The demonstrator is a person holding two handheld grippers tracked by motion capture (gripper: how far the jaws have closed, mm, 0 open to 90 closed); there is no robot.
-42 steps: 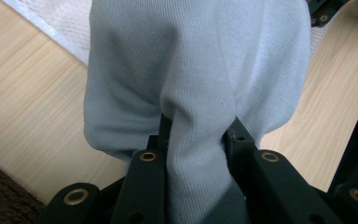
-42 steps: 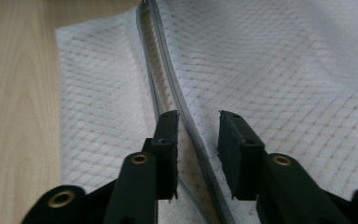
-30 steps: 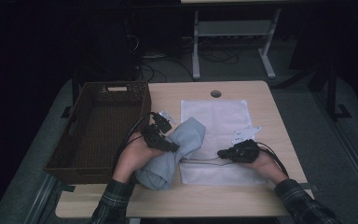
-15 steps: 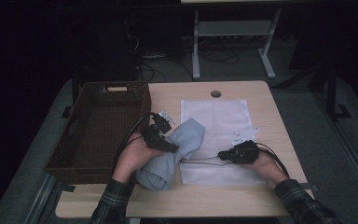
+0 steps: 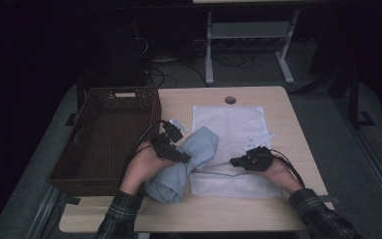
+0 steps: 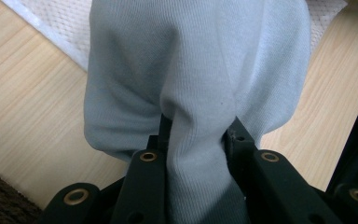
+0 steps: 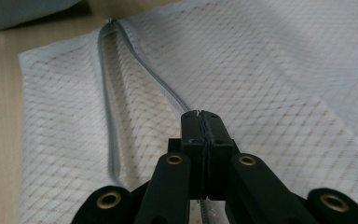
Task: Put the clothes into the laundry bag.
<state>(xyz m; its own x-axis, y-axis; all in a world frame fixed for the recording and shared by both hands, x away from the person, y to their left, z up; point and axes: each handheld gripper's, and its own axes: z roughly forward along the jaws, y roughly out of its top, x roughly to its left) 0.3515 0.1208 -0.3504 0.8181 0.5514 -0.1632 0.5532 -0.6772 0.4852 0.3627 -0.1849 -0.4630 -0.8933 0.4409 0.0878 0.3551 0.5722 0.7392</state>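
Note:
A light blue garment (image 5: pixel 199 147) lies bunched at the left edge of a white mesh laundry bag (image 5: pixel 231 124) on the wooden table. My left gripper (image 5: pixel 183 157) is shut on a fold of the garment (image 6: pixel 196 70), which bulges up between the jaws of that gripper (image 6: pixel 199 127). My right gripper (image 5: pixel 235 162) lies low on the bag's front part. Its jaws (image 7: pixel 200 116) are pressed together on the grey zipper (image 7: pixel 140 70) of the mesh bag (image 7: pixel 270 65) and have just closed a little tighter. The zipper opening gapes toward the garment's corner (image 7: pixel 23 11).
A dark wicker basket (image 5: pixel 104 134) stands along the table's left side, beside my left hand. Small white bits lie near the basket's corner (image 5: pixel 176 122) and on the bag (image 5: pixel 258 139). A round cable hole (image 5: pixel 230 100) sits at the table's far edge.

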